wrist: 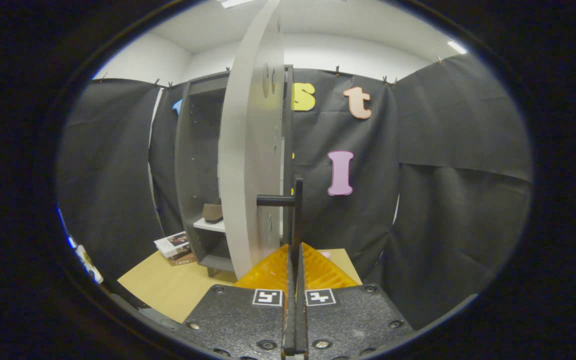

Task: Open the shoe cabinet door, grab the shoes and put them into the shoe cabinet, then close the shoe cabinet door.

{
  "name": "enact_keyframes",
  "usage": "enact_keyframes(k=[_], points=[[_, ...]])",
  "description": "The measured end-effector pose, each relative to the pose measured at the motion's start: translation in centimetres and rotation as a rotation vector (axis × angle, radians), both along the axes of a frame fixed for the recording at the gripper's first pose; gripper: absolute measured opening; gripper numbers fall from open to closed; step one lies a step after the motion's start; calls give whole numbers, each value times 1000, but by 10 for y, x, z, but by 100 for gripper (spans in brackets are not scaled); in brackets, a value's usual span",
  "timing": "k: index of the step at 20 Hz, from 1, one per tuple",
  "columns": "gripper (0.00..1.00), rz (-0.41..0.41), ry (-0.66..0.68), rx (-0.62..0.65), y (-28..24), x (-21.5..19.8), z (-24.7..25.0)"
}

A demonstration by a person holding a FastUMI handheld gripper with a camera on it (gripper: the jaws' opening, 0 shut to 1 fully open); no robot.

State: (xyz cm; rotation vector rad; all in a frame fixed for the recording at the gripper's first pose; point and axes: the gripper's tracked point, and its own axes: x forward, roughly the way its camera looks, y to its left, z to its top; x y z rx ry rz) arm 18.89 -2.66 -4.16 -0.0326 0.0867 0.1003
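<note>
The grey shoe cabinet [195, 165] stands ahead and to the left, in front of the booth wall. Its pale door [248, 165] is swung out towards me and I see it almost edge-on. A black bar handle [295, 200] stands off the door's right face on a short horizontal post. My gripper [296, 250] is shut on the lower part of that handle, with the bar running down between both fingers. Inside the cabinet a brown shoe [213, 212] rests on a white shelf [210, 226].
A small stack of magazines [175, 245] lies on the light wooden floor [168, 285] by the cabinet's left foot. Black cloth walls close in on the left, the back and the right.
</note>
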Motion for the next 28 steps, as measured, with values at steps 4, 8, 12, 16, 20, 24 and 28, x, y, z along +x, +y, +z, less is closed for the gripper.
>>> enact_keyframes(k=[4, 8, 12, 16, 20, 24, 28], points=[[4, -19, 19, 5, -8, -6, -3], [24, -59, 29, -46, -15, -36, -8], [66, -91, 64, -52, -4, -77, -28], [92, -70, 116, -20, 38, -97, -77], [95, 28, 207, -16, 103, -85, -148], [95, 122, 281, -36, 159, -54, -217], [95, 182, 378, -34, 206, -9, -287]])
